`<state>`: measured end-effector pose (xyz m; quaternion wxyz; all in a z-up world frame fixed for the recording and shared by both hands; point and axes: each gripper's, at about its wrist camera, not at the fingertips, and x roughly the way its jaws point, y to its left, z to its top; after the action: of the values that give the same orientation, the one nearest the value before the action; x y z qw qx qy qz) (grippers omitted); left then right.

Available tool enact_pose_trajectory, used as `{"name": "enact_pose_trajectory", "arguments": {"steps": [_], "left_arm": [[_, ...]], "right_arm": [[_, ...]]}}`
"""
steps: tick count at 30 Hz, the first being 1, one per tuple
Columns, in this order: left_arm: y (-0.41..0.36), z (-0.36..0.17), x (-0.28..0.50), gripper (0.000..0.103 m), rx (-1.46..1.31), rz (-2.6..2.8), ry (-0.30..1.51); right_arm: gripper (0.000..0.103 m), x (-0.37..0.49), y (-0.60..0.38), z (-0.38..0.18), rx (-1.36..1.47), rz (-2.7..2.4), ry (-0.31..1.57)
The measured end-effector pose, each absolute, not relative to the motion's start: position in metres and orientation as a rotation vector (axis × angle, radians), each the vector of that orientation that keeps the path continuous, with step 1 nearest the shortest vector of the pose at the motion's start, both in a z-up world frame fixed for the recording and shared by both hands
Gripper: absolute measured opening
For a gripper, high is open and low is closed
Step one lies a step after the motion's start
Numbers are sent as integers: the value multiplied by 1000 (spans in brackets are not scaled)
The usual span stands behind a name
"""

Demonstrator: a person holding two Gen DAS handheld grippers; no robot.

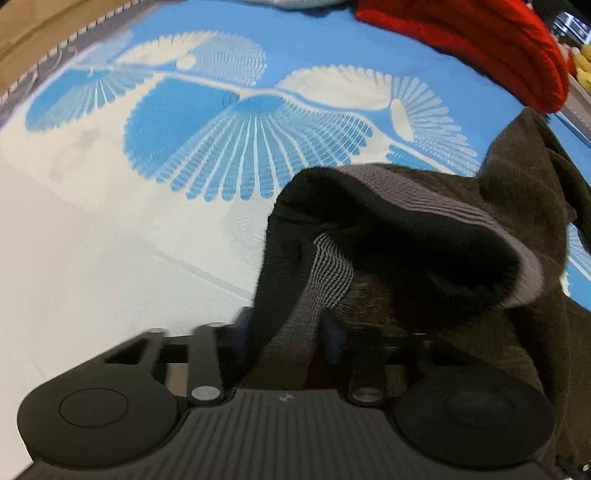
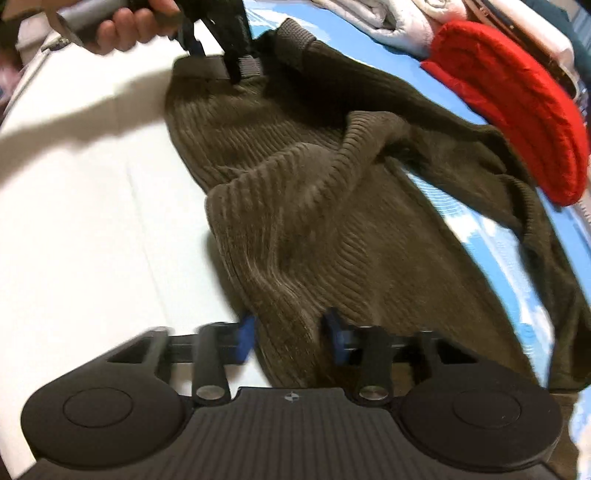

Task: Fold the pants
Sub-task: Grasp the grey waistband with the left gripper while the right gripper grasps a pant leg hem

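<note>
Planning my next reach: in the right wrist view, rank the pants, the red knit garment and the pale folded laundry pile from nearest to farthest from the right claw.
1. Pants: clamped in the right claw.
2. Red knit garment: upper right, beyond the pants.
3. Pale folded laundry pile: top edge, farthest.

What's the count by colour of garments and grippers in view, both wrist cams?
Brown: 1, the corduroy pants, held at two ends.
Red: 1, the knit garment.
White or pale: at least 1, the heap of clothes; individual pieces cannot be told apart.
Black grippers: 2, left gripper and right gripper.
Total: 5, counting the heap as one.
</note>
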<state>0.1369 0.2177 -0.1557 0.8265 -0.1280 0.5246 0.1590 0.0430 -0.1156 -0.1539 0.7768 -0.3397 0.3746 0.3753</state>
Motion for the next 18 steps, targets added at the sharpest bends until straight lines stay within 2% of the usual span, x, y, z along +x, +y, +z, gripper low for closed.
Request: {"name": "enact_pose_trajectory", "arguments": {"steps": [1, 2, 10, 15, 18], "left_arm": [[217, -148, 132, 29, -264, 330, 1097], [215, -141, 127, 27, -255, 322, 1079], [208, -64, 55, 18, -186, 311, 901], [228, -77, 23, 17, -166, 497, 1027], [236, -84, 15, 15, -190, 599, 1060]], "right_arm": [[15, 42, -118, -149, -718, 810, 809], [13, 42, -121, -142, -700, 802, 799], [11, 0, -154, -89, -614, 850, 743], [12, -52, -156, -87, -622, 980, 785], [17, -71, -151, -101, -639, 942, 823]]}}
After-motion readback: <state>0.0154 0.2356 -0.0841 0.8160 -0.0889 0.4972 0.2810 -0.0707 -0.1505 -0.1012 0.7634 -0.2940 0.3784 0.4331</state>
